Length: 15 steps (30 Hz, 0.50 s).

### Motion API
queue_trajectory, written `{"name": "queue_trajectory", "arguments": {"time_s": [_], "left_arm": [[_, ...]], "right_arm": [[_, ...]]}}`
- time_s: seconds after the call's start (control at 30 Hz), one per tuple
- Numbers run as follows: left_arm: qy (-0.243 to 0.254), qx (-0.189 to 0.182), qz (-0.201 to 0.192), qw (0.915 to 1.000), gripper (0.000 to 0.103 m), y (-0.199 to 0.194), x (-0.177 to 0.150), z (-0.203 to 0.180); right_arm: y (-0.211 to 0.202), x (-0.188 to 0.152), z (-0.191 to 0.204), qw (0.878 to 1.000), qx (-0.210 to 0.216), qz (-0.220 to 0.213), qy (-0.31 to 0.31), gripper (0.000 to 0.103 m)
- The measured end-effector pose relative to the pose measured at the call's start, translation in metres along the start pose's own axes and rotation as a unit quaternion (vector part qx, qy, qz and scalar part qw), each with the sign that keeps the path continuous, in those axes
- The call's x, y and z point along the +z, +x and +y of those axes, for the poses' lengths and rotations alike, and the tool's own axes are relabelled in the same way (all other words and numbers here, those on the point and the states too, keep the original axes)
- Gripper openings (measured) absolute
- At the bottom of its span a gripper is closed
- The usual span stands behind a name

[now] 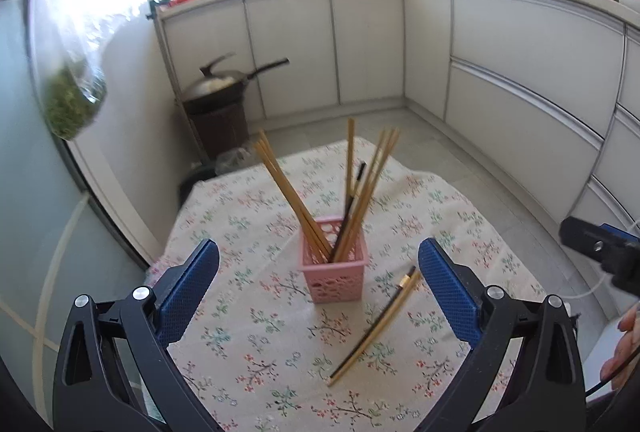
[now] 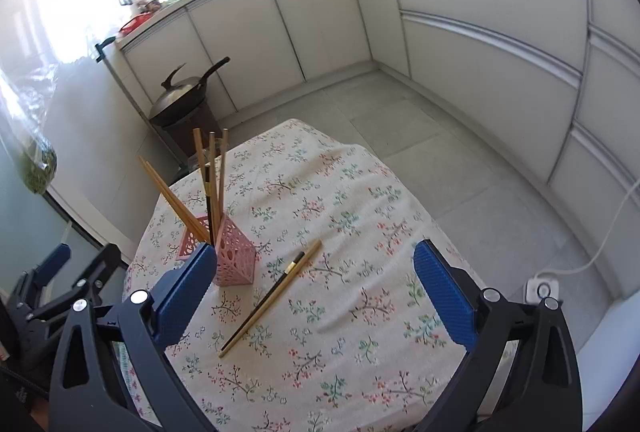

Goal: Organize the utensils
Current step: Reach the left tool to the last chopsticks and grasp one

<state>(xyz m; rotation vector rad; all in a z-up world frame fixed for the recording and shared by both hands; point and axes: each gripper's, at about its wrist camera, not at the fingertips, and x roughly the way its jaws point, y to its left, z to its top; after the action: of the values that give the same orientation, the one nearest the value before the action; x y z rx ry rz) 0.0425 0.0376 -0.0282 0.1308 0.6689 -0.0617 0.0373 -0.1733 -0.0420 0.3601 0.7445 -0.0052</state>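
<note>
Standing left of centre on the floral-clothed table, the pink basket holds splayed chopsticks; knocking them could tip it. Just right lie two loose chopsticks, one wooden, one dark, likely to roll apart if pinched unevenly. Left tongs and right tongs hover above the table, both spread and empty.

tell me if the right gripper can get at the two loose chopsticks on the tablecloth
Probably yes. The right gripper is open, and the loose chopsticks lie flat on the tablecloth between its fingers, with nothing over them. The pink basket stands apart to their left.
</note>
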Motion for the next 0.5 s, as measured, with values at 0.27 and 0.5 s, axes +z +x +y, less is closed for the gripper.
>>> {"name": "queue_trajectory", "arguments": {"time_s": [0.27,0.5], "left_arm": [[0.026,-0.088,0.124,0.988,0.096,0.057,-0.021,-0.044],[0.059,-0.111,0.193,0.9731,0.095,0.111,-0.014,-0.102]], "right_arm": [[0.004,-0.009,-0.073,0.988,0.009,0.072,0.139,0.096],[0.009,-0.007,-0.115,0.971,0.025,0.085,0.22,0.096]]}}
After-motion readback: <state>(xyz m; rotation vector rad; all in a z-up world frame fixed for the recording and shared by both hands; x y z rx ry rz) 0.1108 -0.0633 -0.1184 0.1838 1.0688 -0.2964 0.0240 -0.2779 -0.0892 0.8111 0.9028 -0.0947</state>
